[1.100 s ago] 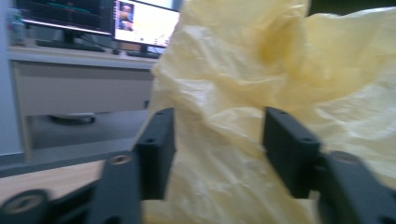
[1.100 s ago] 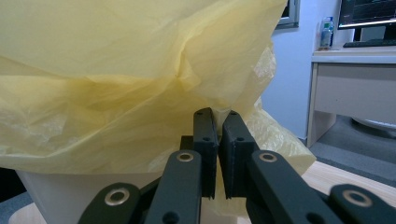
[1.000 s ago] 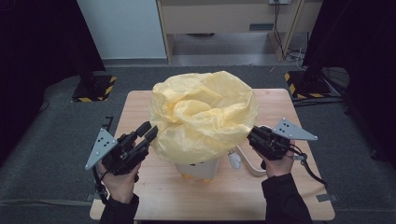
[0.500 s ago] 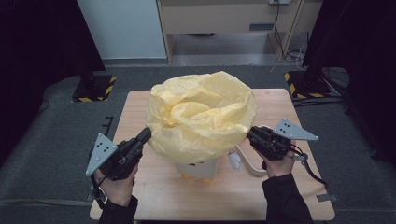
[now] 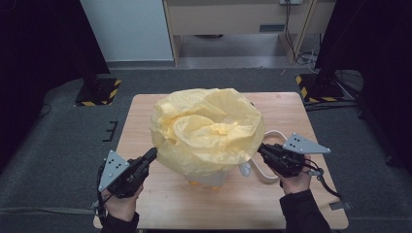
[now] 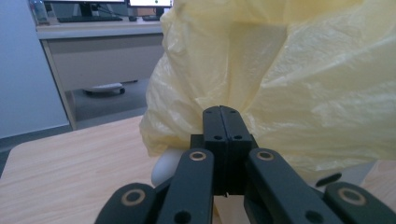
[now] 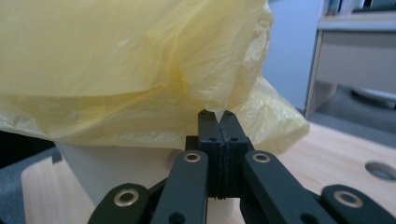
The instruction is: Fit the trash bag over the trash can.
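Note:
A crumpled yellow plastic bag (image 5: 209,128) billows over a white bin (image 5: 212,180) in the middle of the wooden table (image 5: 311,121). My left gripper (image 5: 153,152) sits at the bag's lower left edge. In the left gripper view its jaws are pressed together at the tips (image 6: 220,110), where the bag's (image 6: 299,84) creases meet. My right gripper (image 5: 262,147) is at the bag's lower right edge, shut on a thin fold of the bag (image 7: 140,56) that pokes out between its tips (image 7: 216,112). The bin (image 7: 116,172) shows under the bag.
A white curved ring (image 5: 270,177) and a small white piece (image 5: 245,169) lie on the table by my right gripper. Beyond the table are a wooden desk (image 5: 228,19), loose cables, and two black stands with striped bases (image 5: 99,92) (image 5: 316,87) on grey carpet.
My left gripper's jaws, open beside the bag a second ago, have shut at its edge and sunk a little. The bag has spread lower on that side. My right gripper has stayed put.

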Motion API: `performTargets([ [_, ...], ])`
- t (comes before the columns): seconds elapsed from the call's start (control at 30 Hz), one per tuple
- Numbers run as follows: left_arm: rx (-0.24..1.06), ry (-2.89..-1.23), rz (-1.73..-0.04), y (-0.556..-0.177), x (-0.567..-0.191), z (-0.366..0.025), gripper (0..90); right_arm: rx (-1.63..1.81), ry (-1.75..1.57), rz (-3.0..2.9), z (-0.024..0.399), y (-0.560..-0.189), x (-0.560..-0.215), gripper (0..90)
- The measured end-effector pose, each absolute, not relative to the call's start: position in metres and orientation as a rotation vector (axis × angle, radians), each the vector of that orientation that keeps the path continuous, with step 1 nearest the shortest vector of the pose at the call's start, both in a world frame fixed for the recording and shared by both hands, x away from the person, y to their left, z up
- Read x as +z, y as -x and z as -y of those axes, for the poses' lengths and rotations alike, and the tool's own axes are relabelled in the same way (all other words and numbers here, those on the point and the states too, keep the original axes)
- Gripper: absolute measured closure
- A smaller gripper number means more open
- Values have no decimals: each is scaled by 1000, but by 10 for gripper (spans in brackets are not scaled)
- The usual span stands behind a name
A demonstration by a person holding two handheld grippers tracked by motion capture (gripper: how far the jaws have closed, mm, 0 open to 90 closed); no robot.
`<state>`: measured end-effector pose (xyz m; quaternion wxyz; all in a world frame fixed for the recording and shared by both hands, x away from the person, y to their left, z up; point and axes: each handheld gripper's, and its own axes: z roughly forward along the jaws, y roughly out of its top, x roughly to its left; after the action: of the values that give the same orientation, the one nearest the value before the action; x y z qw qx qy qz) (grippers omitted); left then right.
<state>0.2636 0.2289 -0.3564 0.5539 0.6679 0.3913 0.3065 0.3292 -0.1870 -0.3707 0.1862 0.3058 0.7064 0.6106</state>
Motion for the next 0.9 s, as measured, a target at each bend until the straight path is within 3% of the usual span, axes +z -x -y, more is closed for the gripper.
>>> performTargets([
  [0.33, 733, -1722, -931, -269, -379, -212, 900, 1609, -924, -2110, 185, -338, -390, 900],
  [0.6, 699, -1721, -957, -274, -389, -217, 899, 1581, -954, -2095, 189, -339, -392, 886],
  [0.67, 699, -1702, -960, -274, -387, -220, 809, 1592, -914, -2084, 189, -339, -394, 731],
  [0.77, 715, -1646, -965, -270, -379, -232, 766, 1625, -903, -2062, 195, -340, -395, 694],
  [0.8, 728, -1617, -977, -266, -372, -243, 727, 1641, -894, -2041, 202, -339, -395, 616],
  [0.9, 735, -1582, -984, -262, -367, -253, 683, 1676, -888, -2013, 216, -338, -395, 520],
])
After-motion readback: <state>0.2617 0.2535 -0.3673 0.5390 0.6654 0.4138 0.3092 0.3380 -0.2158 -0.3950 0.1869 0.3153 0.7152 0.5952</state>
